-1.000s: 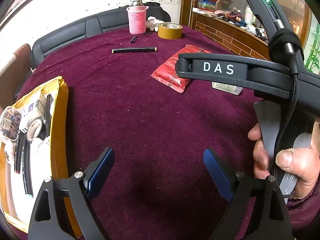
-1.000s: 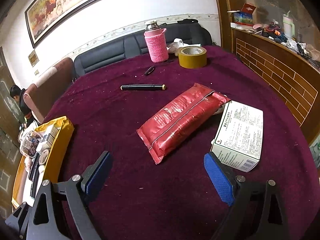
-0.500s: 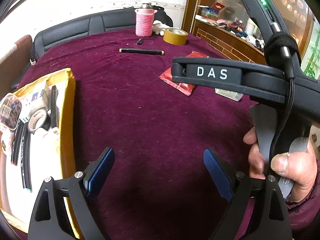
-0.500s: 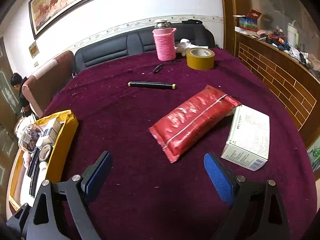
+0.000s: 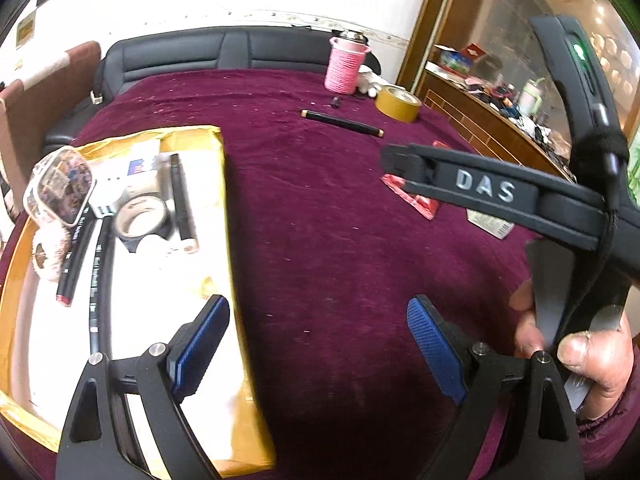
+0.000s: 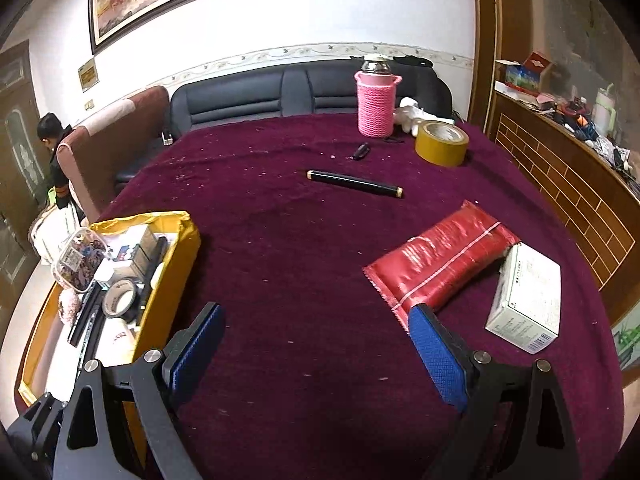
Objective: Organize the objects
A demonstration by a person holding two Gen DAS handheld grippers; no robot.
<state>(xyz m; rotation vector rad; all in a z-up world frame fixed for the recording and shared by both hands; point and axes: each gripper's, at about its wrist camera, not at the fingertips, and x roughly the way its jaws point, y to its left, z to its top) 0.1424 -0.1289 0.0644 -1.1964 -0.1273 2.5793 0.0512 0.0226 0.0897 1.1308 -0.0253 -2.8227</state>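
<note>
Counter (image 6: 320,280) with yellow box (image 6: 172,276) at left, already part-filled. Red pack (image 6: 440,264), carton (image 6: 528,300) and pen (image 6: 354,182) lie loose. Both tongs, left (image 5: 318,344) and right (image 6: 316,348), spread and empty; approach the pack across its narrow width.

Red pouch (image 6: 442,258): one
White box (image 6: 528,298): one
Black pen (image 6: 354,183): one
Yellow tape roll (image 6: 441,143): one
Pink-sleeved bottle (image 6: 375,100): one
Yellow tray (image 6: 172,268): one
</note>
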